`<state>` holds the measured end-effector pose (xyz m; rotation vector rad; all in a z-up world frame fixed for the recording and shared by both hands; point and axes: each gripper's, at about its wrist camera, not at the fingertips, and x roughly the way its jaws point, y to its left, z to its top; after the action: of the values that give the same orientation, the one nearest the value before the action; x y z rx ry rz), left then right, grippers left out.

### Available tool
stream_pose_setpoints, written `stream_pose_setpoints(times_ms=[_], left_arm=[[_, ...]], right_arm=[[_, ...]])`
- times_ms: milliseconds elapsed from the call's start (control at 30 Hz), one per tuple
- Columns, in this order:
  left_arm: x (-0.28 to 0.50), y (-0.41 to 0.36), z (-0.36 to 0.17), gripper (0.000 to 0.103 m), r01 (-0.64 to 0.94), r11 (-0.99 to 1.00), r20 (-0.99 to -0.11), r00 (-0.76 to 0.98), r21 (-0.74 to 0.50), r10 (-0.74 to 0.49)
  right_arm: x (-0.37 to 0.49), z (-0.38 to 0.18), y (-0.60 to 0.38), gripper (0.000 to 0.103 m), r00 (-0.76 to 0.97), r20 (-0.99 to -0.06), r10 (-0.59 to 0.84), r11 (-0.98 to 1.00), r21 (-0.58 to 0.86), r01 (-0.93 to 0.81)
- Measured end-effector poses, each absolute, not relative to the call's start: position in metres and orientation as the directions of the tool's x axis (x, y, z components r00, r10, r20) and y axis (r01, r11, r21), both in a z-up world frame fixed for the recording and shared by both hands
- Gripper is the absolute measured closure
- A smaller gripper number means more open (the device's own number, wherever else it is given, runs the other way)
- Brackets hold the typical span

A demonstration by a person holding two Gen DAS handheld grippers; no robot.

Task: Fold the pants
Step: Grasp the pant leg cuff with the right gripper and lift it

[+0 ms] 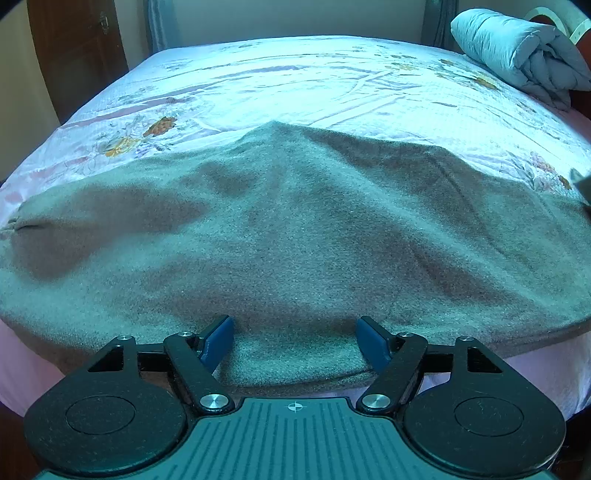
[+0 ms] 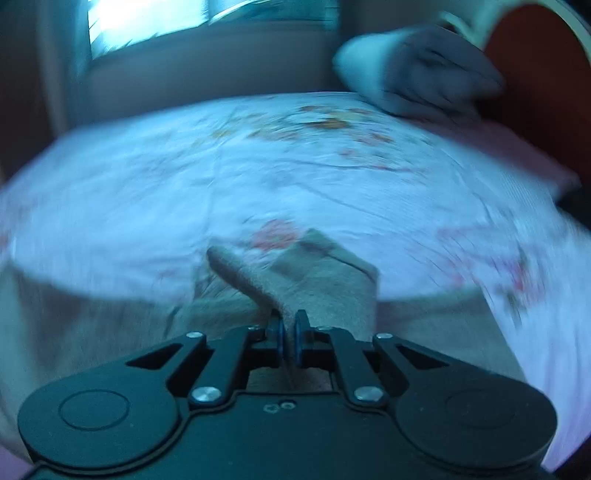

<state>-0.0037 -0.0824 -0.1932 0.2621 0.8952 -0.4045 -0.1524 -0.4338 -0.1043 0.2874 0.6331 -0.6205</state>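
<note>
A bed [image 1: 332,85] fills the middle of both views, covered by a pale sheet [image 1: 258,92] printed with orange and pink flowers and creased in long lines. A rolled grey-blue quilt [image 1: 517,48] lies on the bed at the upper right, beside a red-brown headboard [image 2: 546,92] with a pale rim. A dark wooden door [image 1: 77,48] stands at the upper left of the left view. A bright window [image 2: 147,22] shows at the top left of the blurred right view.

L tool [image 1: 295,341] spread wide, R tool [image 2: 290,326] clamped tight, both angled down.
</note>
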Motion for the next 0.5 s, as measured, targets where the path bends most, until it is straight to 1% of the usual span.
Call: stream_pose_setpoints(times_ms=[67, 133, 200, 267, 333, 433, 500], left_arm=[[-0.004, -0.083, -0.194, 0.027, 0.448, 0.892, -0.797, 0.558, 0.055, -0.231], [-0.004, -0.083, -0.194, 0.027, 0.448, 0.892, -0.797, 0.558, 0.056, -0.231], [-0.003, -0.084, -0.195, 0.026, 0.448, 0.892, -0.798, 0.557, 0.055, -0.230], [-0.003, -0.084, -0.195, 0.025, 0.449, 0.892, -0.798, 0.557, 0.058, -0.228], [-0.003, -0.085, -0.195, 0.025, 0.447, 0.892, -0.799, 0.558, 0.062, -0.224], [-0.004, -0.085, -0.195, 0.024, 0.442, 0.895, -0.801, 0.558, 0.065, -0.217], [-0.003, -0.086, -0.195, 0.023, 0.441, 0.895, -0.801, 0.560, 0.071, -0.212]], right_arm=[[-0.187, -0.099, -0.449, 0.103, 0.650, -0.604, -0.461, 0.704, 0.197, 0.682], [-0.223, -0.098, -0.463, 0.103, 0.646, -0.592, -0.481, 0.621, 0.290, 0.728], [-0.254, -0.104, -0.474, 0.103, 0.626, -0.596, -0.503, 0.544, 0.345, 0.765], [-0.275, -0.119, -0.485, 0.103, 0.597, -0.627, -0.500, 0.477, 0.377, 0.794], [-0.288, -0.138, -0.494, 0.103, 0.577, -0.663, -0.477, 0.408, 0.414, 0.814], [-0.291, -0.151, -0.497, 0.103, 0.601, -0.664, -0.445, 0.372, 0.474, 0.798], [-0.292, -0.151, -0.500, 0.091, 0.635, -0.646, -0.424, 0.369, 0.518, 0.772]])
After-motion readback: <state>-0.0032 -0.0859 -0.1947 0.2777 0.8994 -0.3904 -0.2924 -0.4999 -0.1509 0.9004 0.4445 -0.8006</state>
